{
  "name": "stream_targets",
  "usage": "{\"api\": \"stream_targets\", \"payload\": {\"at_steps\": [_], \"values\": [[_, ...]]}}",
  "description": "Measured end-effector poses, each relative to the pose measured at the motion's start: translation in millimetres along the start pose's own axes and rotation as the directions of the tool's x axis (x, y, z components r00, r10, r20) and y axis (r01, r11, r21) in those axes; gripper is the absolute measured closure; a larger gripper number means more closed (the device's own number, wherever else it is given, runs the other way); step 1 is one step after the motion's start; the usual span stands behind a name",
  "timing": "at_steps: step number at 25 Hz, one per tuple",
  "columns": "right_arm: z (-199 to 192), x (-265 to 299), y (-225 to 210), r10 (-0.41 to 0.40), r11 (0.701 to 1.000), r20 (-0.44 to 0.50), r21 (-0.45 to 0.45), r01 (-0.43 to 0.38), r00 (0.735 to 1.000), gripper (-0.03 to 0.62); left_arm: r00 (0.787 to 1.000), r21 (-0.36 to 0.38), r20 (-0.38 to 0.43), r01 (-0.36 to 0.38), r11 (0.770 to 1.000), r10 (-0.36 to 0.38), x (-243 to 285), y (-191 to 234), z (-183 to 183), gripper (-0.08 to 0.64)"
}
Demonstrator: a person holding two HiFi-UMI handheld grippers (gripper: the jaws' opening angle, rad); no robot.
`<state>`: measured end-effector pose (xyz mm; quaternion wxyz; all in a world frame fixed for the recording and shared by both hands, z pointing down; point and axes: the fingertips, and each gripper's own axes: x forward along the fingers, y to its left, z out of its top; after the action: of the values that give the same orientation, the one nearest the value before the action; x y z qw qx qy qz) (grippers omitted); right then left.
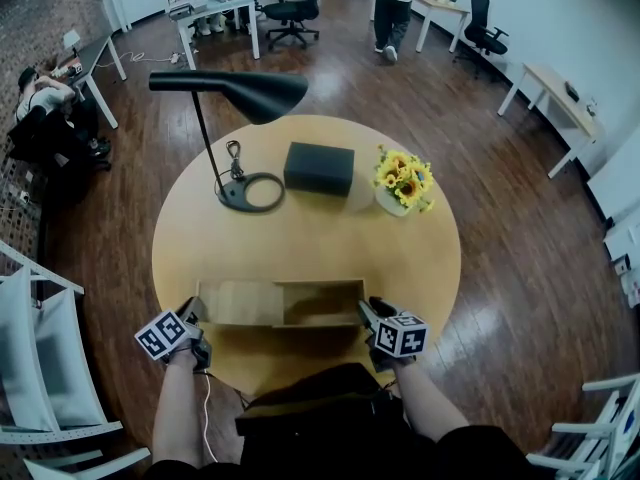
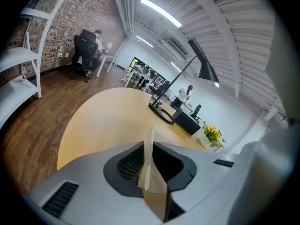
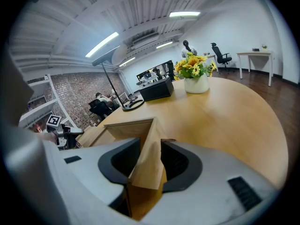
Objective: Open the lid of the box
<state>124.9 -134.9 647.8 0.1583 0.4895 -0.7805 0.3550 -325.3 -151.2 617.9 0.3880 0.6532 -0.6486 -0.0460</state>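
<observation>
A long, shallow tan box (image 1: 322, 315) lies along the near edge of the round wooden table (image 1: 310, 238). Its flat lid (image 1: 238, 303) covers the left half, and the right half shows the open inside. My left gripper (image 1: 192, 313) is at the box's left end, shut on the thin edge of the lid (image 2: 148, 158). At the right end, my right gripper (image 1: 368, 310) is shut on the box's end wall (image 3: 149, 165), with the open tray (image 3: 124, 130) stretching away ahead of it. The left gripper (image 3: 63, 132) also shows in the right gripper view, at the far end.
A black desk lamp (image 1: 245, 93) with a round base (image 1: 250, 192), a black case (image 1: 319, 168) and a white vase of sunflowers (image 1: 403, 183) stand on the far half of the table. White chairs (image 1: 30, 358) stand at the left, with desks, office chairs and people beyond.
</observation>
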Motion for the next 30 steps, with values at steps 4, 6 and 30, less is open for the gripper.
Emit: {"api": "stream_targets", "payload": {"at_steps": [4, 6, 30], "values": [[0, -1, 3, 0.008, 1.0, 0.0, 0.001, -0.008, 1.0, 0.449, 1.0, -0.007, 0.004, -0.013, 1.0, 0.013, -4, 6, 0, 0.508], [0, -1, 3, 0.009, 1.0, -0.002, 0.002, -0.009, 1.0, 0.449, 1.0, -0.004, 0.006, -0.019, 1.0, 0.019, -4, 8, 0, 0.508], [52, -39, -10, -0.025, 0.999, 0.208, 0.038, 0.018, 0.978, 0.449, 0.961, 0.093, 0.276, -0.059, 0.994, 0.031, -37, 3, 47, 0.374]]}}
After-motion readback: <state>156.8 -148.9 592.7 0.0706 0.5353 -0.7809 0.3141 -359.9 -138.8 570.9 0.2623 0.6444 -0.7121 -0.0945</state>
